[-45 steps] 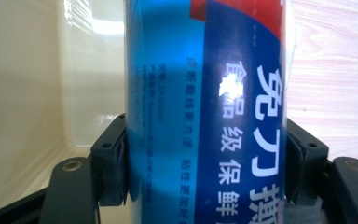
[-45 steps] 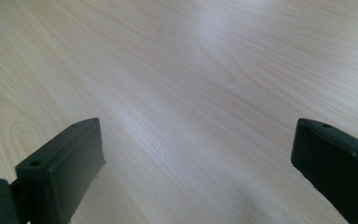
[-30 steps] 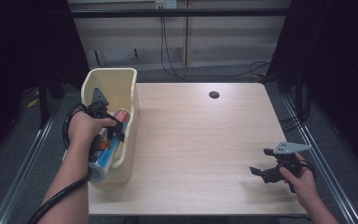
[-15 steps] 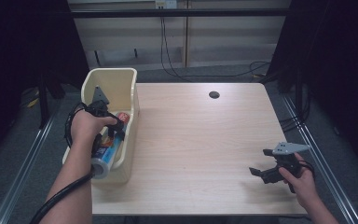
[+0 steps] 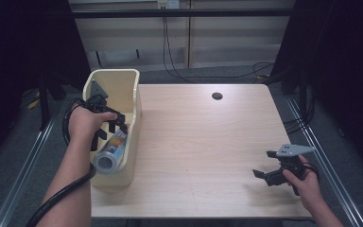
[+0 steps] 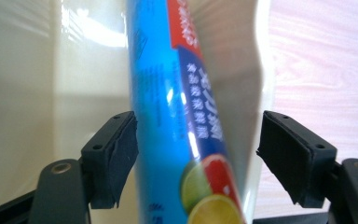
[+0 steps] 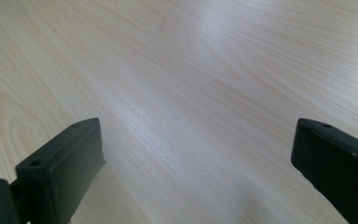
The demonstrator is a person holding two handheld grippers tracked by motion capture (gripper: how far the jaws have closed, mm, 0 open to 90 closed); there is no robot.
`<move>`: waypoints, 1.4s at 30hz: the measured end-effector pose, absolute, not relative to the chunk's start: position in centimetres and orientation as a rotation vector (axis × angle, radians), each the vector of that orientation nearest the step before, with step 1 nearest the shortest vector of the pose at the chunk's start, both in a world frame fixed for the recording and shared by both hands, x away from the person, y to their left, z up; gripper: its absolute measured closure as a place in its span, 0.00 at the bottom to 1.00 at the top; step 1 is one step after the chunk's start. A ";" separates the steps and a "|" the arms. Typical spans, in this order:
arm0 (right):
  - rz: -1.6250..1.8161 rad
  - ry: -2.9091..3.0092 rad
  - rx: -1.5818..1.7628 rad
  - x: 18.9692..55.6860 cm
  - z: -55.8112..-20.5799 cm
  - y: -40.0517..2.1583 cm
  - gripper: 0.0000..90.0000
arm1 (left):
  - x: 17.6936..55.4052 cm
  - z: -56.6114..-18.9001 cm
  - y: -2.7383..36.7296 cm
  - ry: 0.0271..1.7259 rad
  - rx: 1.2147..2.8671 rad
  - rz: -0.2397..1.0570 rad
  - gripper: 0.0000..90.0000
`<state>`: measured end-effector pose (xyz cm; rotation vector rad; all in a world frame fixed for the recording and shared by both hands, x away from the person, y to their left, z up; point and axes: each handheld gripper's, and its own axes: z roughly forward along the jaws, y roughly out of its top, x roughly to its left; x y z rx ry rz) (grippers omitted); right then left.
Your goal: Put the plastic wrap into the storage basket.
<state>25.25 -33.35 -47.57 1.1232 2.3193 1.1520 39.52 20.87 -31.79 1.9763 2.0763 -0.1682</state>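
A blue tube-shaped package (image 5: 111, 150) with red label and lime pictures lies lengthwise in a cream plastic bin (image 5: 133, 111) at the table's left edge. My left gripper (image 5: 114, 124) hangs over the bin above the package. In the left gripper view its jaws stand apart on either side of the package (image 6: 177, 121), the left jaw close to it, the right jaw well clear, so my left gripper (image 6: 196, 154) is open. My right gripper (image 5: 266, 176) rests low near the table's front right corner, open, with only bare wood between its jaws (image 7: 196, 168).
The light wooden table (image 5: 208, 142) has a round cable hole (image 5: 217, 96) near its far edge. Black cables trail on the floor behind the table. Metal rails run along the floor on both sides.
My left hand and gripper have drawn slightly toward the far end of the bin, showing more of the package's near end. The right gripper has stayed put.
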 end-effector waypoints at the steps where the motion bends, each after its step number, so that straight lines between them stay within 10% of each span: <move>1: 1.150 2.323 1.121 25.3 -47.6 -33.4 0.02 | 39.5 -31.6 20.7 2.071 1.970 -0.153 0.30; 42: 1.146 2.306 1.125 24.9 -47.6 -33.3 0.02 | 39.5 -33.0 9.3 1.610 2.032 -0.117 0.14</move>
